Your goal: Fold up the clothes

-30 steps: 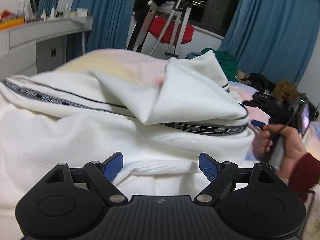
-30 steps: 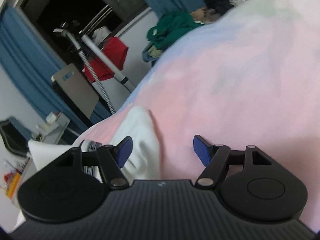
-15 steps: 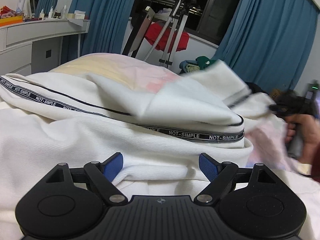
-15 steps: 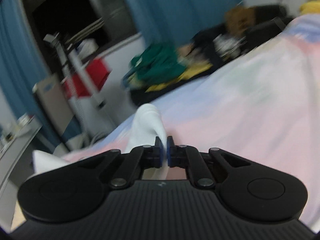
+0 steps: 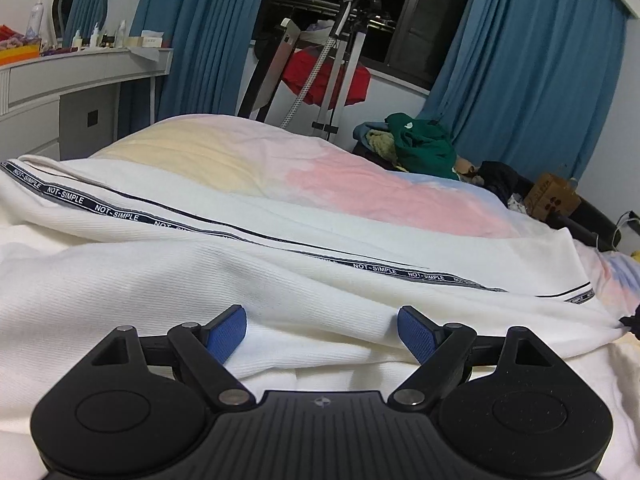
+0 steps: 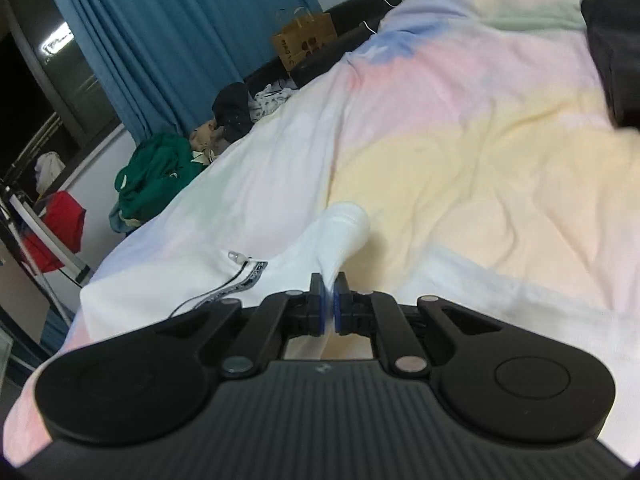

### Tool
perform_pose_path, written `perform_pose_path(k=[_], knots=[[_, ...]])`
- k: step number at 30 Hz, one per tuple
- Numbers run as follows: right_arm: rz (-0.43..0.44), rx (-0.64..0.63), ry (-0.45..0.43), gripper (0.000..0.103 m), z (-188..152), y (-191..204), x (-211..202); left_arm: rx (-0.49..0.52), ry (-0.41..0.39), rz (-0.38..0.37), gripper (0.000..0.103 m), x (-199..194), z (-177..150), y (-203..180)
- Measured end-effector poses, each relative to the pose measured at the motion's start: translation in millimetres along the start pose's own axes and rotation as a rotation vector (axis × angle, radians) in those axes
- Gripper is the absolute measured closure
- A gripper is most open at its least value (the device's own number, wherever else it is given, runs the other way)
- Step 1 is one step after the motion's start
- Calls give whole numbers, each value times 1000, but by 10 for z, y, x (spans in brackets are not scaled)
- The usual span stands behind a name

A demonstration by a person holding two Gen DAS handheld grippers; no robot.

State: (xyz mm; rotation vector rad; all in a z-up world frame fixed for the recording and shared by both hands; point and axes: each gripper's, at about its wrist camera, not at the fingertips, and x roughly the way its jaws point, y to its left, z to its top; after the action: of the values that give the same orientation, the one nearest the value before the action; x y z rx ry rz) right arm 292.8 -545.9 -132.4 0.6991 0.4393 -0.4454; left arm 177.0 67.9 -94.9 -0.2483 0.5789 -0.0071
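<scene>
White trousers [image 5: 168, 276] with a black "NOT-SIMPLE" side stripe [image 5: 380, 269] lie stretched across a pastel bed cover [image 5: 380, 196]. My left gripper [image 5: 322, 326] hovers low over the white cloth, open, blue pads [image 5: 224, 334] wide apart with loose fabric under them. In the right wrist view my right gripper [image 6: 329, 300] is shut on a bunched end of the white trousers [image 6: 340, 236], which rises in a fold from between the pads. The striped hem and a drawstring [image 6: 240, 270] lie to its left.
A green clothes heap [image 5: 424, 146] and dark items sit beyond the bed's far edge. A clothes steamer stand [image 5: 340, 60] with a red garment stands by blue curtains. A dresser [image 5: 60, 80] is at left. A black garment [image 6: 616, 52] lies on the cover at right.
The right gripper shut on the trouser end and pulled it right, unfolding the doubled-over leg so it now lies flat and long. The left gripper stayed in place, open.
</scene>
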Motion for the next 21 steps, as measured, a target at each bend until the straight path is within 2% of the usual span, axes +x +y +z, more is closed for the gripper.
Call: perform_pose_path(k=[6, 11, 14, 17, 21], knots=[[61, 44, -63, 96, 78, -58, -133, 6, -11, 13, 19, -39, 48, -51], [-48, 78, 25, 96, -22, -354, 26, 48, -19, 4, 19, -47, 60, -152], [-37, 81, 80, 95, -62, -463, 61, 72, -10, 4, 19, -33, 37, -183], [-8, 83, 91, 93, -5, -426, -15, 78, -5, -9, 19, -50, 18, -177], [-25, 65, 94, 92, 28, -330, -194, 96, -5, -29, 19, -88, -28, -178]])
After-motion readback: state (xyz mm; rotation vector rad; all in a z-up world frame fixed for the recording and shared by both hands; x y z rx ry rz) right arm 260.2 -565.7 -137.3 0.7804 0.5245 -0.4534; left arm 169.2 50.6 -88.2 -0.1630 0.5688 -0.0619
